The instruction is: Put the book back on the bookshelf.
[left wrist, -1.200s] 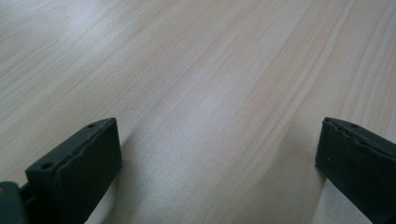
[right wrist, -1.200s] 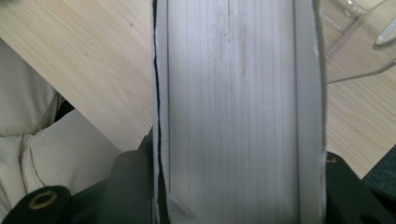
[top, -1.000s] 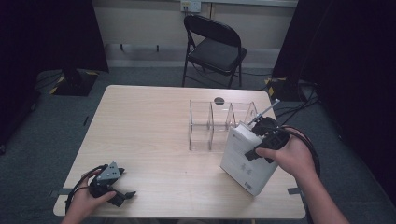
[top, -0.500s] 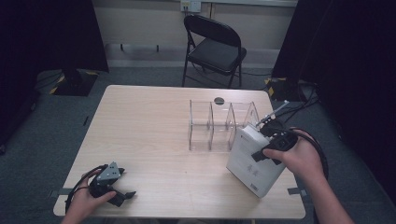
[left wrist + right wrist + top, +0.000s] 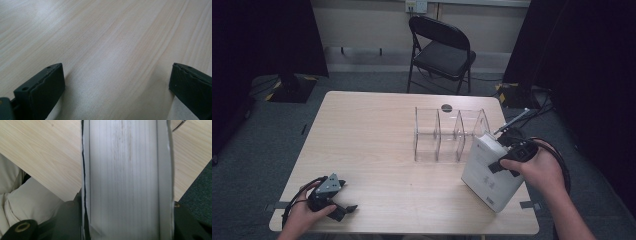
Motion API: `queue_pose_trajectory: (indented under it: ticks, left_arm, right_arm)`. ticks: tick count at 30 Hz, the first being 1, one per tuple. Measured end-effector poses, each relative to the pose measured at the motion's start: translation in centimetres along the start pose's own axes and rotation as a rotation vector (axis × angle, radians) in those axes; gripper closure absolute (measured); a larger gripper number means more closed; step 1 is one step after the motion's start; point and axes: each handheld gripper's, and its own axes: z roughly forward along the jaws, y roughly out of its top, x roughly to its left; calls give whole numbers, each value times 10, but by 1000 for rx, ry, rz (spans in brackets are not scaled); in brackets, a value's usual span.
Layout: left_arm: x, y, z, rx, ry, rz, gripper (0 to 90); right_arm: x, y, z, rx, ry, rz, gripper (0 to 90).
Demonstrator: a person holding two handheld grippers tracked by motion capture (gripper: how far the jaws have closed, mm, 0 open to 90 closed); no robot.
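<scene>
Now, from up high, the right gripper (image 5: 504, 159) holds a thick white book (image 5: 490, 172). Its jaws are clamped on the book's two covers. The book hangs tilted over the right edge of the table (image 5: 362, 140), just beside the clear rack (image 5: 447, 134) with its row of slots. The book and the rack are near, but I cannot tell if they touch. The left gripper (image 5: 343, 210) rests at the near left corner of the table, well apart from the book.

Next, the left gripper view looks along the bare wood of the table (image 5: 112, 45). The two black jaws stand wide apart with nothing between them.

Then, the right gripper view looks down the page edge of the book (image 5: 125, 175). A black jaw presses on each cover, so the grip looks tight. The table (image 5: 45, 157) lies under the book.

I think the job is to stand the book in a slot of the rack. To do it well, the person should turn the book upright first. Then they should line its thin side up with one slot and slide it in slowly. The jaws should stay tight until the book sits on the bottom. The clear walls look light, so a bump could push the rack away.
</scene>
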Motion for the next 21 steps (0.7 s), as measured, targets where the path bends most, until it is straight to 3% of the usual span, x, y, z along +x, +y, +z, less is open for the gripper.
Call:
queue_pose_trajectory:
  ticks: [7, 21]
  left_arm:
    - [0, 0, 0, 0, 0, 0, 0]
    - [0, 0, 0, 0, 0, 0, 0]
  right_arm:
    - [-4, -1, 1, -10, 11, 31, 526]
    - [-10, 7, 6, 11, -16, 77, 527]
